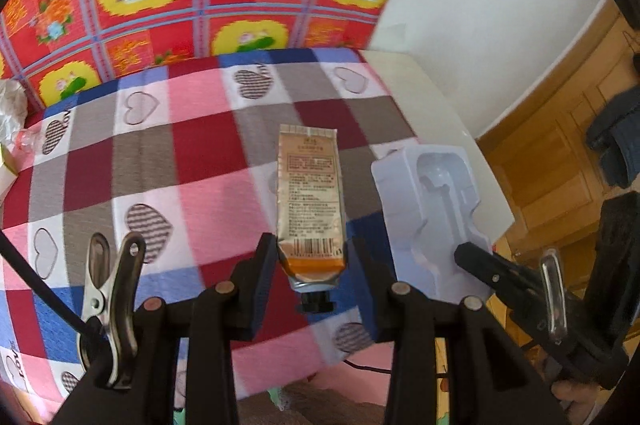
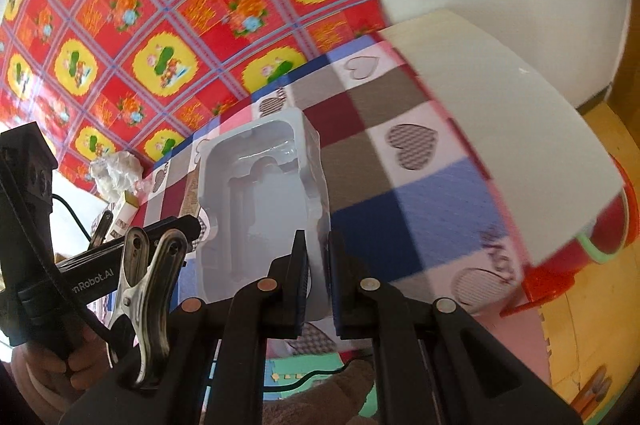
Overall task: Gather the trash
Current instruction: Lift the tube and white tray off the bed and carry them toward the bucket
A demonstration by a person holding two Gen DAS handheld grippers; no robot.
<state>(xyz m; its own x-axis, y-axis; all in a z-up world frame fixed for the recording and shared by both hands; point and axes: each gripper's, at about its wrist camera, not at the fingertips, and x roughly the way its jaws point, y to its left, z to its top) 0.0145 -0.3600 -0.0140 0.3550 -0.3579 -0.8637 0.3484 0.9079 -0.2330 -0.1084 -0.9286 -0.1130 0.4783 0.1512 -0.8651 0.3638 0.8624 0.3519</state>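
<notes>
Left claw (image 1: 311,267) clamps the tube (image 1: 310,203) near its cap; right claw (image 2: 318,265) pinches the plastic tray (image 2: 260,201) by its rim, both lifted clear of the checked bed (image 2: 420,209) for binning.

Right tongs (image 2: 318,261) gripped the white plastic tray's (image 2: 260,201) edge above the checked blanket (image 2: 400,193); crumpled wrapper (image 2: 114,171) at nine o'clock.
</notes>
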